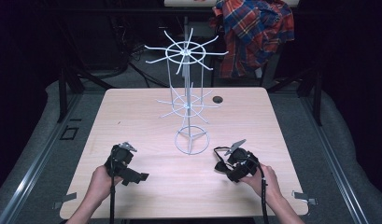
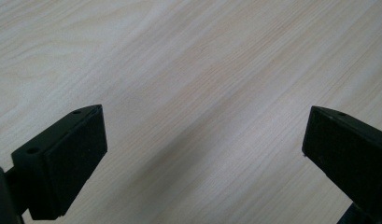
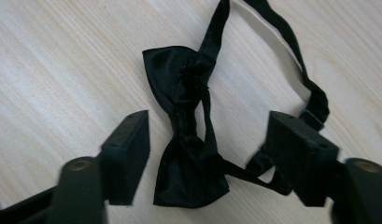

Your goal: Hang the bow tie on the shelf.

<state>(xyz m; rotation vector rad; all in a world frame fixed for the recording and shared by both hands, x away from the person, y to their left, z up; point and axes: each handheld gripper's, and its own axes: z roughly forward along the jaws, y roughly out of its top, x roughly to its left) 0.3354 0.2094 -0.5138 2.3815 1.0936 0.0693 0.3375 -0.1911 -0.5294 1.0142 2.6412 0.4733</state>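
Bow tie (image 3: 186, 135) flat, long axis between wide right tongs (image 3: 207, 154); left tongs (image 2: 198, 158) wide

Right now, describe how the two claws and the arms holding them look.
Both are black and blocky. The left claw and the right claw each carry a grey three-cornered plate on top and trail a black cable. The jaws are flat, rectangular black pads. Forearms are bare, no sleeves.

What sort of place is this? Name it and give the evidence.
Probably a lab or recording workspace: a bare wooden table in a dark room, a wire display stand as a prop, and cables on the floor behind.
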